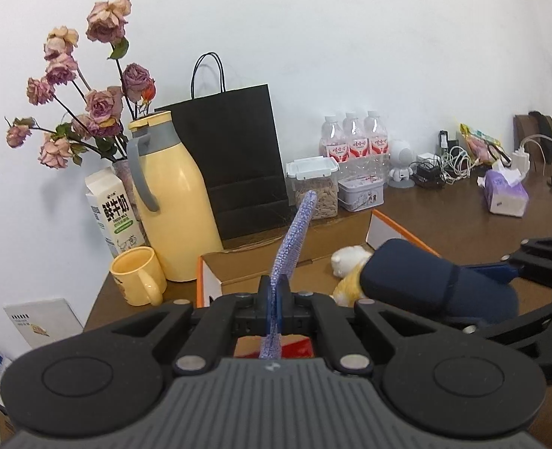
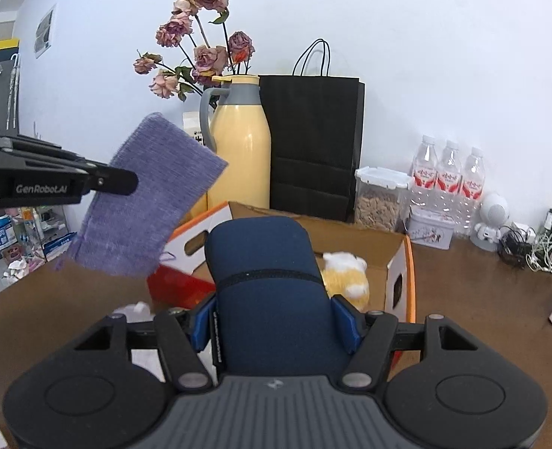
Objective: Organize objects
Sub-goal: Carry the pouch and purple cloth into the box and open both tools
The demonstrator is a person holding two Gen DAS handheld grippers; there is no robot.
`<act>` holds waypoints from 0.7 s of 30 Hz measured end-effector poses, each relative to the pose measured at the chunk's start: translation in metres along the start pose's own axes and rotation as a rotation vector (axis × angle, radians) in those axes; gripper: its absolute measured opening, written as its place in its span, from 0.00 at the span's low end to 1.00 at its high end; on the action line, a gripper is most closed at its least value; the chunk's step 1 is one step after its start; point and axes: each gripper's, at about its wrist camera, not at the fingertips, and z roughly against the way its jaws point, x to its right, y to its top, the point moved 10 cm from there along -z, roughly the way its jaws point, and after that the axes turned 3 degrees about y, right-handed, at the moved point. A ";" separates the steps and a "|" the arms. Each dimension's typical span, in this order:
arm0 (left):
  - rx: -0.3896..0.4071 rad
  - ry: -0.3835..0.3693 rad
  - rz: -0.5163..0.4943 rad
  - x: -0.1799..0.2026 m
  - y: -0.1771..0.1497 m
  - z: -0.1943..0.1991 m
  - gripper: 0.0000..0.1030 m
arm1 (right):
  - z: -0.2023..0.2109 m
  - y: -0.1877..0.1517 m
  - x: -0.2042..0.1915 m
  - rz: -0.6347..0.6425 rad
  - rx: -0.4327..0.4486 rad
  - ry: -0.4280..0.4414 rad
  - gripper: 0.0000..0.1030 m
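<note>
My left gripper (image 1: 274,292) is shut on a flat purple cloth (image 1: 289,247), seen edge-on in the left wrist view and as a broad sheet (image 2: 152,202) in the right wrist view, where the left gripper (image 2: 126,181) comes in from the left edge. My right gripper (image 2: 276,318) is shut on a dark navy zip case (image 2: 268,280), both blue pads pressing its sides; the case (image 1: 425,280) also shows at the right of the left wrist view. Both items hang above an open cardboard box (image 2: 403,250) with orange edges that holds a yellow-and-white plush toy (image 2: 347,273).
Behind the box stand a yellow thermos jug (image 1: 171,202), yellow mug (image 1: 137,275), milk carton (image 1: 111,209), dried roses (image 1: 88,86), black paper bag (image 1: 234,157), snack container (image 1: 315,187), tin (image 1: 362,194) and water bottles (image 1: 354,138). Cables (image 1: 444,164) and tissues (image 1: 506,194) lie right. A red packet (image 2: 178,284) sits beside the box.
</note>
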 end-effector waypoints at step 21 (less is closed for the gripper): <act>-0.173 -0.076 0.237 -0.014 0.023 -0.136 0.03 | -0.118 0.042 0.035 -0.027 -0.066 -0.051 0.61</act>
